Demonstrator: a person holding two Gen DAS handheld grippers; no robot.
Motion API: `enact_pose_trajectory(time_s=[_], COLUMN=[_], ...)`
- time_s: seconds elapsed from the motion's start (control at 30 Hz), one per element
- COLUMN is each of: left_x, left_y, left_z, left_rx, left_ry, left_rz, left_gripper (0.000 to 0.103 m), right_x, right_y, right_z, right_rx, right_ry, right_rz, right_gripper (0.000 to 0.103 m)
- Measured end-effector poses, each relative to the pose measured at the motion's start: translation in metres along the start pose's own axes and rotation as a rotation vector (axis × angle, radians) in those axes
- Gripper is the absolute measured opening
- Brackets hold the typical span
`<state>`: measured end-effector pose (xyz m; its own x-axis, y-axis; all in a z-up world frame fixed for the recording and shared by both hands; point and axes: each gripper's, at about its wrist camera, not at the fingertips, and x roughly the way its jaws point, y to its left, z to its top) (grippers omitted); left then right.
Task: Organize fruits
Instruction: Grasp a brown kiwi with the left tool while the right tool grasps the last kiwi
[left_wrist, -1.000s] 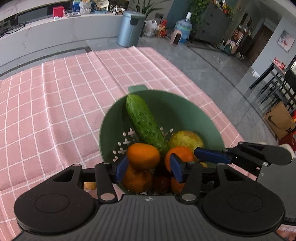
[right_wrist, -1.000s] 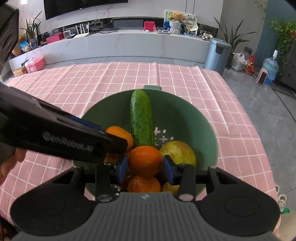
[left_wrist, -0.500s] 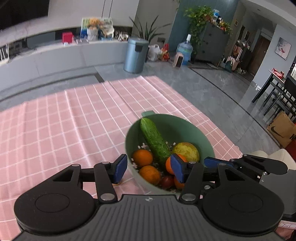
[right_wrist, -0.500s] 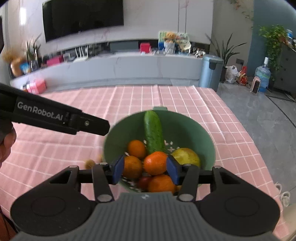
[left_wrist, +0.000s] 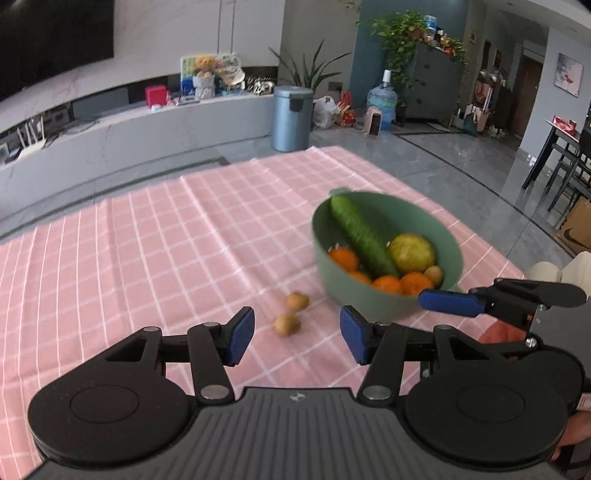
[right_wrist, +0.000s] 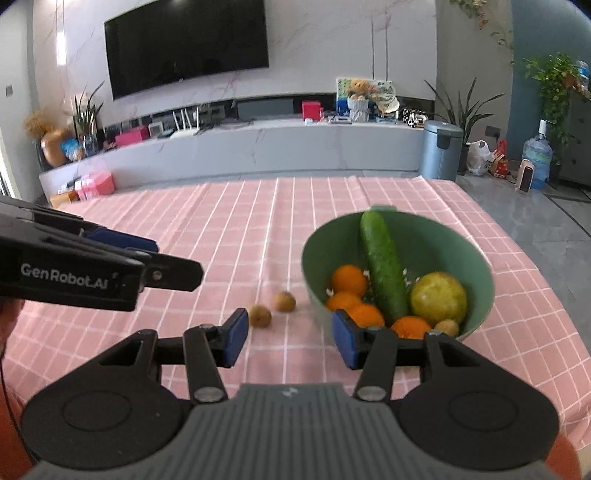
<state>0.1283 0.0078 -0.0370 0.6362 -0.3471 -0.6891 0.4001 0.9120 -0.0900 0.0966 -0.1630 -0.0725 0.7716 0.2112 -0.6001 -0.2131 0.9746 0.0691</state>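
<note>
A green bowl (left_wrist: 369, 299) (right_wrist: 314, 266) on the pink checked tablecloth holds a cucumber (left_wrist: 360, 232) (right_wrist: 382, 269), several oranges (right_wrist: 349, 278), a yellow-green round fruit (left_wrist: 412, 253) (right_wrist: 437, 297) and a small brown fruit (right_wrist: 447, 326). Two small brown fruits (left_wrist: 286, 325) (right_wrist: 259, 315) lie on the cloth just left of the bowl. My left gripper (left_wrist: 297, 338) is open and empty, above the cloth near them. My right gripper (right_wrist: 290, 338) is open and empty, in front of the bowl; it also shows in the left wrist view (left_wrist: 454, 302).
The tablecloth (left_wrist: 166, 240) covers the whole table; its right edge (right_wrist: 546, 280) drops to a grey floor. Beyond the far edge stand a long grey counter (right_wrist: 258, 147) and a blue-grey bin (left_wrist: 291, 118).
Both grippers have pulled back and up from over the bowl and opened wider. The bowl now sits farther off to the right, and two small brown fruits show on the cloth.
</note>
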Motion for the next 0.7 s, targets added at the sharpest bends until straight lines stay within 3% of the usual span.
enact_pose_trajectory(time_s=[0.1,0.17,0.43,0.57,0.7], left_x=[0.005,0.007,0.026,0.045,0.066], left_y=[0.010,0.016,0.024,0.024,0.021], left_z=[-0.010,-0.015,-0.032,-0.034,-0.034], left_rx=[-0.017,-0.028,-0.036,-0.031,-0.009], left_ry=[0.004,-0.004,-0.015,-0.009,0.005], left_rz=[0.000,-0.007,-0.036,-0.042,-0.049], left_gripper=[0.063,0.062,0.048,0.044,0.044], right_x=[0.008,0.014,0.038,0.052,0.063], right_y=[0.003,0.005,0.011,0.005,-0.004], right_z=[-0.003,-0.003,-0.001,-0.002,-0.005], right_rx=[-0.009,-0.010,0.031,0.078,0.142], right_ry=[0.015,0.023,0.036,0.062,0.088], right_rz=[-0.007,-0.012,-0.018,-0.027,-0.020], right_gripper=[0.045,0.038,0.026,0.019,0.018])
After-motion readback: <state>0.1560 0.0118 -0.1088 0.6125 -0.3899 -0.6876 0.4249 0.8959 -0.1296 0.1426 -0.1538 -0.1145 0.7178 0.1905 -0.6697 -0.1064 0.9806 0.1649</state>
